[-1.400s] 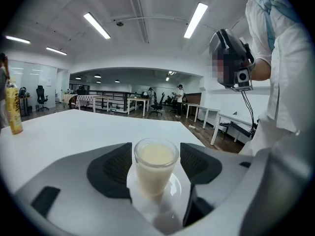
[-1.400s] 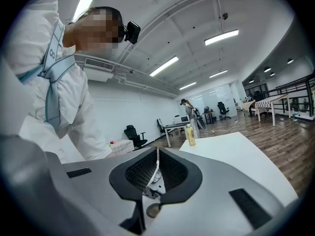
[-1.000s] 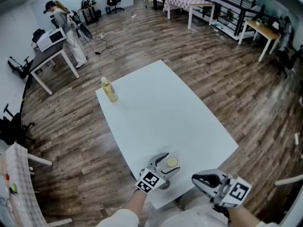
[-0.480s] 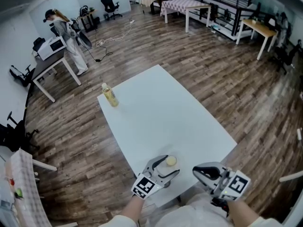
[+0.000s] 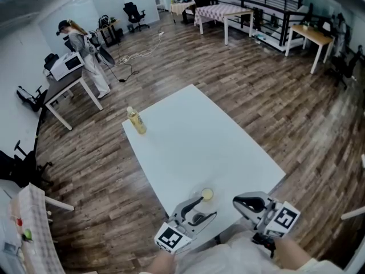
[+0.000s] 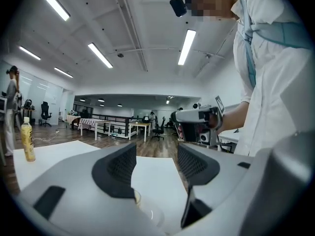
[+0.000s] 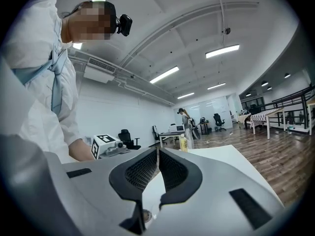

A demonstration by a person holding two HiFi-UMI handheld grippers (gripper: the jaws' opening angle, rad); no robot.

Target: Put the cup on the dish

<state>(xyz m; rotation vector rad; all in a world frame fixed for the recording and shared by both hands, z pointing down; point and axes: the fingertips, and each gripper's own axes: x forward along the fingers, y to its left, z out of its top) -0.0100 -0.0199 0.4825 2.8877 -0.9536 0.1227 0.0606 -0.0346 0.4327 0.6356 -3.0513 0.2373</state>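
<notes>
While the left tongs (image 5: 208,206) hover low over the near end of the white table (image 5: 194,136) in the head view, their jaws stand apart and are closing, with nothing pressed between them. The small yellowish cup (image 5: 207,194) stands on the table just beyond their tips, closest to the farther jaw. The right tongs (image 5: 236,201) sit just beside the left ones, near the cup but apart from it. A bottle (image 5: 136,121) stands far ahead of both.

In the left gripper view, the left tongs (image 6: 156,149) show a wide gap. The cup's pale rim (image 6: 137,199) peeks out low down by the left-hand pad, not gripped.

In the right gripper view, the right tongs (image 7: 157,154) are clenched, pads together and holding nothing.
</notes>
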